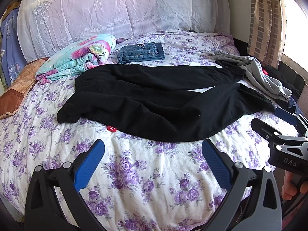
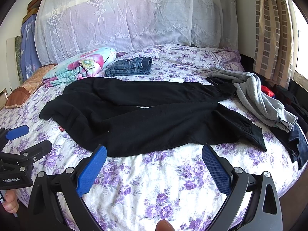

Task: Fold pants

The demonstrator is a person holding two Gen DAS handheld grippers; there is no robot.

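Black pants (image 1: 154,100) lie spread across the purple-flowered bed sheet (image 1: 146,173), waistband to the left, both legs running to the right. A small red tag (image 1: 112,128) shows at their near edge. My left gripper (image 1: 153,150) is open just short of that near edge, with nothing between its blue pads. In the right wrist view the same pants (image 2: 146,119) lie ahead of my right gripper (image 2: 154,154), which is open too, close to the near hem. Each gripper also shows in the other's view: the right gripper (image 1: 281,123) and the left gripper (image 2: 21,140).
Folded jeans (image 1: 141,53) and a folded floral quilt (image 1: 79,57) sit at the back of the bed. Grey clothes (image 1: 259,73) and dark clothes are piled at the right edge. A lace-covered headboard (image 1: 115,15) stands behind, a curtain (image 1: 263,19) at right. A hand (image 1: 290,184) grips the right handle.
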